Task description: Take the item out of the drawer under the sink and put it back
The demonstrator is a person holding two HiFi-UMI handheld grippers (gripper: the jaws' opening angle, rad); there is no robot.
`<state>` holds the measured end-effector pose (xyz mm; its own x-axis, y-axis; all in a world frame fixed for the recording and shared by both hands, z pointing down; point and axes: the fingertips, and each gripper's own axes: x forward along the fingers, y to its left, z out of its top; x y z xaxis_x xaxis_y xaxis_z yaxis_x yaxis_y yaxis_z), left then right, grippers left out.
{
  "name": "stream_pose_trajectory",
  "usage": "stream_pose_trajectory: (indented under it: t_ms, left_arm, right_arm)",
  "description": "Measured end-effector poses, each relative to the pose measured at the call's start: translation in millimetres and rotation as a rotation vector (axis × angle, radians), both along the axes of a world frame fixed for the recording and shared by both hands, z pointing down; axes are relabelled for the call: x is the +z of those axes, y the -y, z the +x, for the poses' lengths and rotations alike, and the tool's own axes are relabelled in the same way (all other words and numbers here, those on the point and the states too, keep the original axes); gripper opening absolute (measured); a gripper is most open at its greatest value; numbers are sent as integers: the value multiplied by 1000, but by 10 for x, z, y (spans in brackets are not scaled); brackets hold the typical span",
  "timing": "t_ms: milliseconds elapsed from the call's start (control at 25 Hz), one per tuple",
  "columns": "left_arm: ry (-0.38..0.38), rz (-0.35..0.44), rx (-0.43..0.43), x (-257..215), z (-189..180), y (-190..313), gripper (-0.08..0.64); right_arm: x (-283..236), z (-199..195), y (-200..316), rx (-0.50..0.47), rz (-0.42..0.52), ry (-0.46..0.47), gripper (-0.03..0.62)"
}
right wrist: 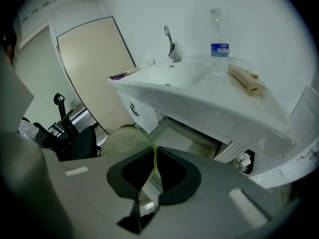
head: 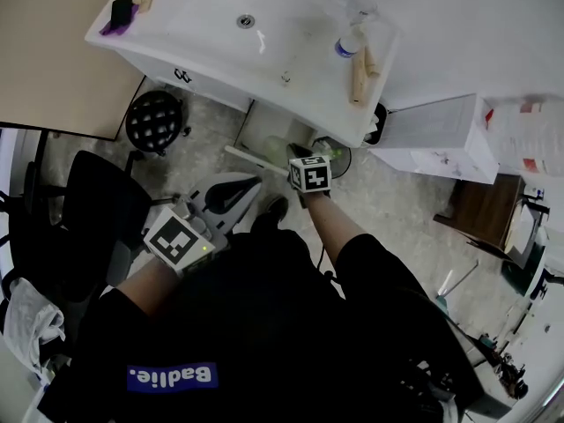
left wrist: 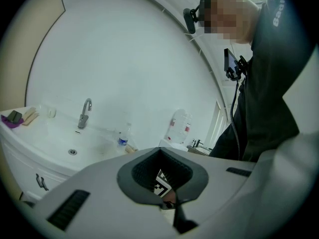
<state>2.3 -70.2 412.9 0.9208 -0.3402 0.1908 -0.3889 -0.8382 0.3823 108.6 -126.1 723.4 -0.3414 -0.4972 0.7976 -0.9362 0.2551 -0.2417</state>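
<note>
A white sink (head: 220, 33) stands ahead, and the drawer (right wrist: 187, 138) under it is pulled open. My right gripper (right wrist: 147, 183) is shut on the thin rim of a translucent green textured glass bowl (right wrist: 122, 141). It holds the bowl in front of the drawer, above the floor. In the head view the right gripper (head: 298, 154) reaches toward the cabinet, and the bowl (head: 278, 148) shows faintly beyond it. Lower and to the left hangs my left gripper (head: 245, 186). In its own view the left gripper (left wrist: 174, 203) is shut with nothing in it.
A water bottle (head: 348, 42) and a wooden brush (head: 359, 73) sit on the sink's right side, a purple item (head: 119, 14) on its left. A black stool (head: 154, 120) and a black chair (head: 97, 210) stand to the left. A white box (head: 436, 135) is at the right.
</note>
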Motion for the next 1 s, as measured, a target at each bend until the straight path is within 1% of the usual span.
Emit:
stream_pose_trajectory:
  t_ms: [200,360,760,1000]
  left_arm:
    - [0,-1,-16,33,-76,39,-8]
    - [17,-13,-30,106,-177,34,-8]
    - [43,-39,-55,325,-302,82,-8]
    - [67,-53,-65,436,-378,74,-8]
  right_arm:
    - [376,44,40,9,-78,-45,21]
    - [671,130,8,21,-144,-94,21]
    - [1053,96,93,-68,-184,-172,21]
    - [1271,116,194,-67,-221,-202,21]
